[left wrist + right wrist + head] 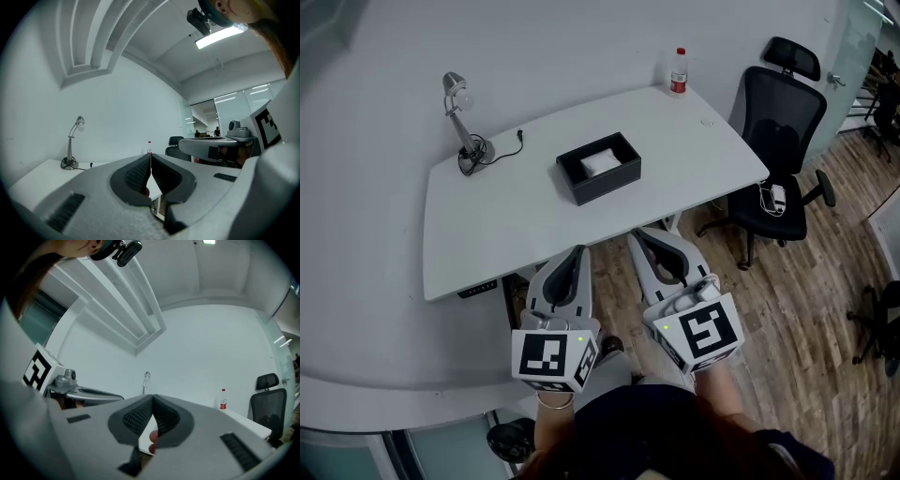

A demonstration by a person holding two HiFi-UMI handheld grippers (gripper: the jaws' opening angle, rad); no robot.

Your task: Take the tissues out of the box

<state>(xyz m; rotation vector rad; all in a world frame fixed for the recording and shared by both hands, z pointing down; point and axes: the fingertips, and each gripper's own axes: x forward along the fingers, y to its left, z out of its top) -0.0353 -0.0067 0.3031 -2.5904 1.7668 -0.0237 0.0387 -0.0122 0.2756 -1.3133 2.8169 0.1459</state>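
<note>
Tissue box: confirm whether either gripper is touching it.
No, the left gripper and right gripper hang near the desk's front edge, apart from the tissue box.

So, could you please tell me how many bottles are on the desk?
1: a red-capped bottle stands at the far right corner of the white desk, past the black box. None seems hidden.

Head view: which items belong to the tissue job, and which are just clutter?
Job: black box, tissues inside it, left gripper, right gripper, both shut.
Lying about: desk lamp, red-capped bottle, office chair.
</note>
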